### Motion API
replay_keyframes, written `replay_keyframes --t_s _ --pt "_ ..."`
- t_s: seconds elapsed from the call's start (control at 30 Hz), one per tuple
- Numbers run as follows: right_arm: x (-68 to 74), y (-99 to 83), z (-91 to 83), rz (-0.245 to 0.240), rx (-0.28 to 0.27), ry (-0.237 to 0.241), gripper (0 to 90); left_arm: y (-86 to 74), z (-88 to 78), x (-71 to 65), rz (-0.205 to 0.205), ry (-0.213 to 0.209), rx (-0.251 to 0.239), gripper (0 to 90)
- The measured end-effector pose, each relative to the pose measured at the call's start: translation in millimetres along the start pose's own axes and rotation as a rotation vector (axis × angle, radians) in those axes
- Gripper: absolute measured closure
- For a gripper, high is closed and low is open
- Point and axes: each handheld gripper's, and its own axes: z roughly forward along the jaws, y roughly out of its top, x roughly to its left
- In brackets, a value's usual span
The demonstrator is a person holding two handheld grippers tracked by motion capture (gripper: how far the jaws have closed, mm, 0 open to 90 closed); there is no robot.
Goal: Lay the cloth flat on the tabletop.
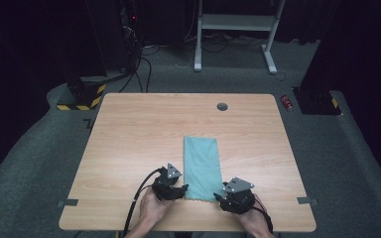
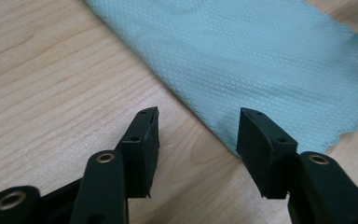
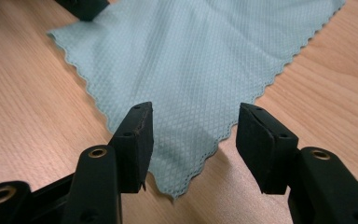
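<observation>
A teal cloth [image 1: 202, 166], folded into a long narrow rectangle with scalloped edges, lies flat on the wooden table [image 1: 129, 134], its short end towards the person. My left gripper [image 1: 182, 191] sits at the cloth's near left corner. In the left gripper view the cloth [image 2: 261, 56] has its edge running between the open jaws of the left gripper [image 2: 198, 116], which clamp nothing. My right gripper [image 1: 219, 198] is at the near right corner. In the right gripper view that corner of the cloth [image 3: 200, 60] lies between the spread jaws of the right gripper [image 3: 193, 112], untouched by the pads.
A round cable hole [image 1: 222, 106] is in the table's far side. Grey tape marks [image 1: 67, 203] sit at the near left and right edges. On the floor beyond are a red can [image 1: 287, 102], a white desk frame [image 1: 235, 29] and a yellow-black striped base [image 1: 82, 99].
</observation>
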Motion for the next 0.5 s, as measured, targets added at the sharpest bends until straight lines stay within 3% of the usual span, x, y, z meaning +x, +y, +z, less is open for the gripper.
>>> replay_keyframes --t_s 0.17,0.27,0.4,0.5 --pt "4.0 5.9 3.7 0.005 -0.020 0.014 50.6 0.2 -1.3 -6.0 0.023 -0.008 -0.006 50.2" --pt "3.7 4.8 9.9 0.002 -0.001 0.016 56.2 -1.3 -1.2 -6.0 0.031 -0.011 0.006 54.1" --pt "-2.0 2.0 8.8 0.010 -0.012 0.026 63.1 0.2 -2.1 -0.7 0.021 -0.002 -0.008 57.2" --pt "-11.6 7.1 10.1 0.036 -0.024 0.023 66.5 10.0 -0.6 6.8 0.012 0.016 -0.030 57.1"
